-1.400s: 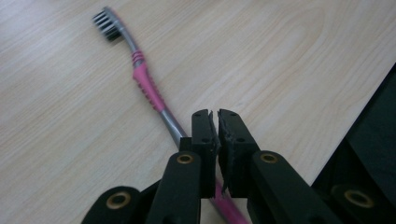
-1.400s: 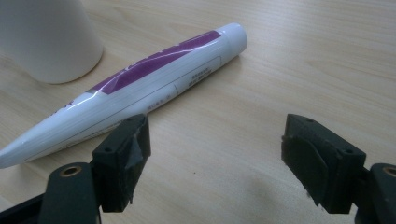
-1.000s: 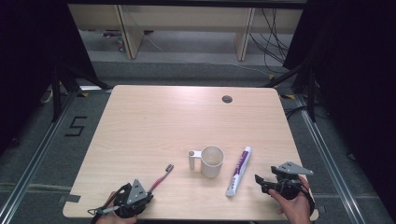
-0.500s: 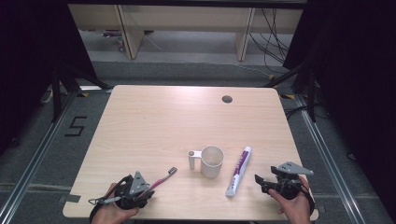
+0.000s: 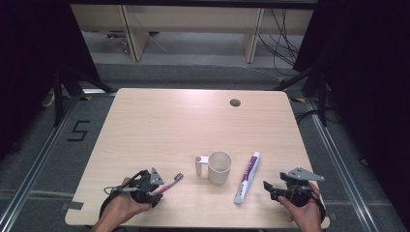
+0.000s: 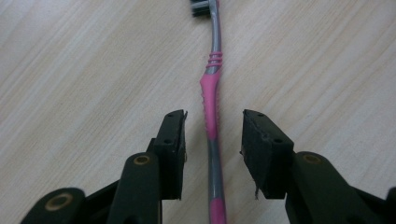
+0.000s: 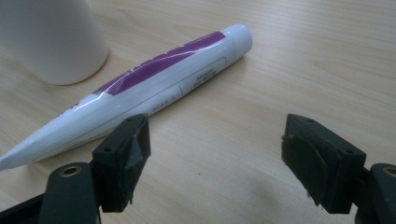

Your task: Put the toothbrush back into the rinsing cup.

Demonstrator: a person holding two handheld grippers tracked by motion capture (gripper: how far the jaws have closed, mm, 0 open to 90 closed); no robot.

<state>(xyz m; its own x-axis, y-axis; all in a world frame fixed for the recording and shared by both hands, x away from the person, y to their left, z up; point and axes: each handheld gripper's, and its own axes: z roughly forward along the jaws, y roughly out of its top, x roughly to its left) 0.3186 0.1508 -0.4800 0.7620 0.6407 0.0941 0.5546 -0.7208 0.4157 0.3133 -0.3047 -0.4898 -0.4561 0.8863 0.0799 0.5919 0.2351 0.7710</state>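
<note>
Pink toothbrush (image 6: 211,100) is seen lying near-left on the table (image 5: 159,125), between the spread jaws of the left gripper (image 6: 212,140), untouched; its head is cut off. The right gripper (image 7: 215,154), jaws wide apart, is held just right of the tube (image 7: 140,88), whose tail is partly hidden.

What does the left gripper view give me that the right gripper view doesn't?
Left gripper view: the pink toothbrush lying between the left claw's open jaws, bristles away from the claw; whether a jaw touches the handle is unclear. Right gripper view: the white and purple tube beside the right claw's open jaws, not between them, and the white cup beyond it. Both: the wooden table.
</note>
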